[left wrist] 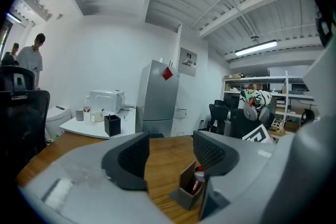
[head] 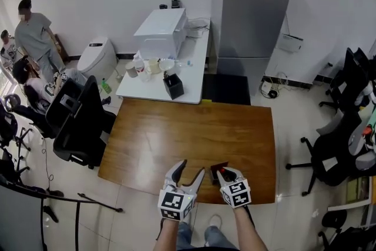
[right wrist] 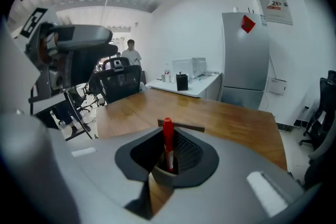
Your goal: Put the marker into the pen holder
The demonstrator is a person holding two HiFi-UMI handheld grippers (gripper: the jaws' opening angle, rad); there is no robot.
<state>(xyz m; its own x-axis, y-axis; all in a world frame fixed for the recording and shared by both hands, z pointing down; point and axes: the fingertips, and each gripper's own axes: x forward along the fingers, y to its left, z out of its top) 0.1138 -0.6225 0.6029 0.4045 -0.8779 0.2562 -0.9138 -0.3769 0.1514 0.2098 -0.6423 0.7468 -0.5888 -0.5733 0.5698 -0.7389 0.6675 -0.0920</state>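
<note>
So at this point our right tool point(head: 225, 174) was clamped shut on the red marker point(right wrist: 167, 136), cap end up. The left tool point(left wrist: 170, 147) had its jaws wide apart with nothing between them, and it hung just left of the right one at the near edge of the wooden bench point(head: 176, 126).

The pen holder point(left wrist: 185, 190), a small open-topped box that's brown inside, sat on the bench right under the right tool, close to that near edge. From the left gripper view, the marker's lower end looked like it was down inside the holder's mouth. We couldn't tell if the tip had reached the bottom.

Our read on the step was that this was the lower-and-let-go bit. What seemed to matter:
- Keep the marker close to upright and centred in the opening so the barrel didn't snag a wall.
- Go straight down rather than sideways, since the holder looked light and nothing was bracing it.
- Only part the jaws once the marker was deep enough to lean on a wall without tipping out.
- Open gently and lift straight up, so the pads didn't drag the marker or nudge the holder toward the edge.

The free left tool was near enough to steady the holder if needed.
</note>
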